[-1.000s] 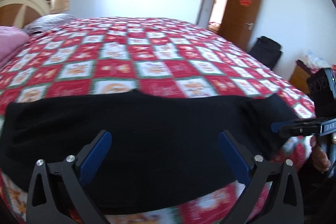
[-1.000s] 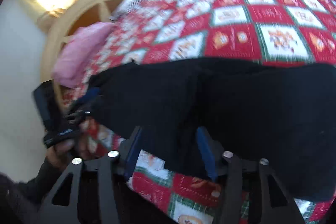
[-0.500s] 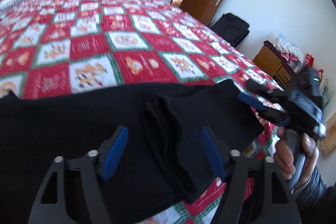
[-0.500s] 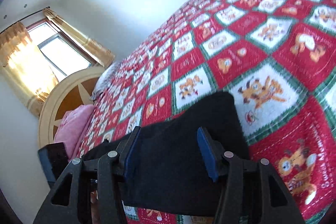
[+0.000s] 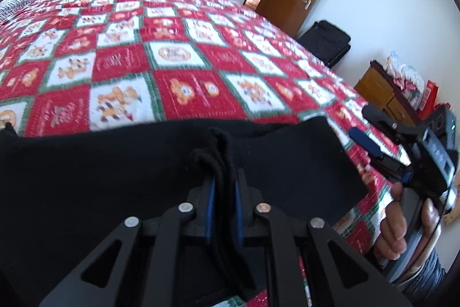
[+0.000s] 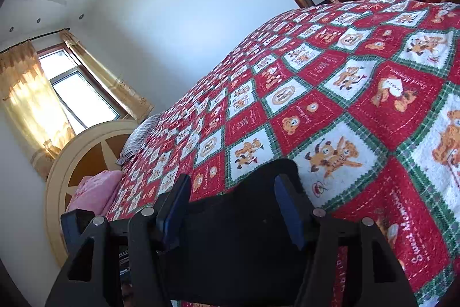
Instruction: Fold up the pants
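A fold of the pants (image 5: 120,180) on the quilt (image 5: 178,59) is pinched by the left gripper (image 5: 223,192); the right gripper (image 6: 233,209) is spread wide over their end, gripping nothing. Folding seems only begun.

Bed's got a red patchwork bear quilt (image 5: 184,59), black pants (image 5: 100,169) spread along its near edge, pink blanket (image 6: 92,192) by the headboard.

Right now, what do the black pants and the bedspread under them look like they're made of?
The black pants look like a soft matte knit, possibly fleece or cotton: no sheen, thick rounded folds where the left gripper pinches them. The bedspread looks like a fuzzy towelling-type weave, with a nappy surface and bear pictures; exact fibre unclear.
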Demonstrator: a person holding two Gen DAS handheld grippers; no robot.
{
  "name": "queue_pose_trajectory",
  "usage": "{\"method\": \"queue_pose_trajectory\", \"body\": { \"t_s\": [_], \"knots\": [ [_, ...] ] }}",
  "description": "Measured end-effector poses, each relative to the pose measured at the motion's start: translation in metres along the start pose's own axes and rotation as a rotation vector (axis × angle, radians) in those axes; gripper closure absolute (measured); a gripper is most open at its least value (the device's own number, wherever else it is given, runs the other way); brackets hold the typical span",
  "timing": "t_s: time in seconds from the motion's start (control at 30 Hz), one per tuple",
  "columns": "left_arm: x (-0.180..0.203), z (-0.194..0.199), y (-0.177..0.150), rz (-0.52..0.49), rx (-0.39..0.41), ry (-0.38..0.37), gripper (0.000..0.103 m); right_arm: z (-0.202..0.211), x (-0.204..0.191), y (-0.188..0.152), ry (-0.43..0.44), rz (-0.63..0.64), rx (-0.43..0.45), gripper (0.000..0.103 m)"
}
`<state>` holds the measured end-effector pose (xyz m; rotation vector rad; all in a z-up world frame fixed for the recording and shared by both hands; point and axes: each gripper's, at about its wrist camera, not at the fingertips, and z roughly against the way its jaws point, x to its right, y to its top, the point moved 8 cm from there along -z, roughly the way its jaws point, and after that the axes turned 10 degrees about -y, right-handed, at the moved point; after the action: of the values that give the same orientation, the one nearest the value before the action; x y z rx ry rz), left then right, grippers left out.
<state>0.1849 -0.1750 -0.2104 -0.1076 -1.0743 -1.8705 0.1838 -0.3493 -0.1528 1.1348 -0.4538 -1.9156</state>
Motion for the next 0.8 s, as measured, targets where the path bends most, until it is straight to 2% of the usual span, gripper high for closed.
{"method": "queue_pose_trajectory", "body": {
  "t_s": [0.13, 0.3, 0.5, 0.67, 0.8],
  "knots": [
    [-0.004, 0.023, 0.019, 0.002, 0.052, -0.005, 0.091, 0.005, 0.0, 0.004, -0.001, 0.0, 0.029, 0.041],
    [-0.022, 0.048, 0.032, 0.025, 0.088, 0.043, 0.091, 0.001, -0.004, 0.001, -0.005, 0.026, 0.017, 0.04],
    [-0.058, 0.054, 0.016, 0.127, 0.071, 0.076, 0.091, -0.003, -0.005, -0.003, -0.002, 0.037, -0.002, 0.04],
    [-0.077, 0.057, 0.007, 0.175, 0.071, 0.092, 0.091, -0.008, -0.008, -0.009, -0.002, 0.058, -0.028, 0.04],
    [-0.082, 0.056, 0.004, 0.174, 0.062, 0.103, 0.091, -0.008, -0.016, -0.015, 0.011, 0.095, -0.034, 0.04]
  ]
}}
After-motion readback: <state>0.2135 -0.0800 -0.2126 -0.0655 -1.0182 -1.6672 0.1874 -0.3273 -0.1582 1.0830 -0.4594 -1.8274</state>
